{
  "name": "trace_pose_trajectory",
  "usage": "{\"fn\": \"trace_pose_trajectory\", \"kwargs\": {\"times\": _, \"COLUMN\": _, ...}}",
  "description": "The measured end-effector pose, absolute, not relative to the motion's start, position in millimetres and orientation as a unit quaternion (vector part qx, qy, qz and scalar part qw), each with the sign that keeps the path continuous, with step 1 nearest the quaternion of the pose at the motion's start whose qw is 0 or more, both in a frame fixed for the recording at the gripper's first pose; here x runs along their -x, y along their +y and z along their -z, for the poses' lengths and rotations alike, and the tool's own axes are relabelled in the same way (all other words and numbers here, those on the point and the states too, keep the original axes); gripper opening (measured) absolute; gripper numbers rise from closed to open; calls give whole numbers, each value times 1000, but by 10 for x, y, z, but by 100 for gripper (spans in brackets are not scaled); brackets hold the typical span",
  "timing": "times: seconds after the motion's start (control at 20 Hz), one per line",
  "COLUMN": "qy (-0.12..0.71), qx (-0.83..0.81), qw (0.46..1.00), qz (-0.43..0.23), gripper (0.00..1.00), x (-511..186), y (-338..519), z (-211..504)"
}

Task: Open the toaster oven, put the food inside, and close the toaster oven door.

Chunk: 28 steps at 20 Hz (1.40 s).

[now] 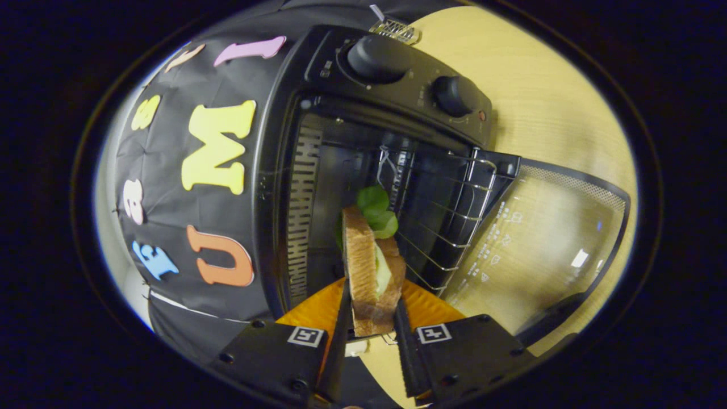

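Between claw (372, 309) fingers: leafy toasted sandwich (372, 267).

The tongs (372, 318) are rolled over to one side, so the whole scene sits tilted around them. Their two fingers (339, 335) stand close together and near parallel, each pressing a flat face of the sandwich (372, 272) clamped upright between them, its far end reaching past their tips.
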State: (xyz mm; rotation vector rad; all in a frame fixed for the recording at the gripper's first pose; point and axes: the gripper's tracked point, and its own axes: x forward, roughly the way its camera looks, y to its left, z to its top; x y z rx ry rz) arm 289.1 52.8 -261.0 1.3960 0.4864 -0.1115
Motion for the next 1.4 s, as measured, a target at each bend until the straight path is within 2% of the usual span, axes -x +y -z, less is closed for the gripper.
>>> {"fn": "trace_pose_trajectory", "kwargs": {"times": 0.05, "qy": 235, "qx": -624, "qw": 743, "qz": 53, "gripper": 61, "x": -2872, "y": 551, "z": 2615}}
{"fn": "trace_pose_trajectory", "kwargs": {"times": 0.1, "qy": 247, "qx": -612, "qw": 749, "qz": 54, "gripper": 68, "x": -2850, "y": 566, "z": 2614}}
{"fn": "trace_pose_trajectory", "kwargs": {"times": 0.15, "qy": 264, "qx": -598, "qw": 755, "qz": 52, "gripper": 83, "x": -2812, "y": 610, "z": 2609}}
{"fn": "trace_pose_trajectory", "kwargs": {"times": 0.35, "qy": 311, "qx": -529, "qw": 788, "qz": 39, "gripper": 98, "x": -2615, "y": 746, "z": 2558}}
{"fn": "trace_pose_trajectory", "kwargs": {"times": 0.8, "qy": 348, "qx": -384, "qw": 856, "qz": 3, "gripper": 100, "x": -1907, "y": 797, "z": 2485}}
{"fn": "trace_pose_trajectory", "kwargs": {"times": 1.15, "qy": 349, "qx": -267, "qw": 898, "qz": 10, "gripper": 100, "x": -1235, "y": 662, "z": 2689}}
{"fn": "trace_pose_trajectory", "kwargs": {"times": 1.4, "qy": 361, "qx": -199, "qw": 910, "qz": 38, "gripper": 100, "x": -1066, "y": 463, "z": 3116}}
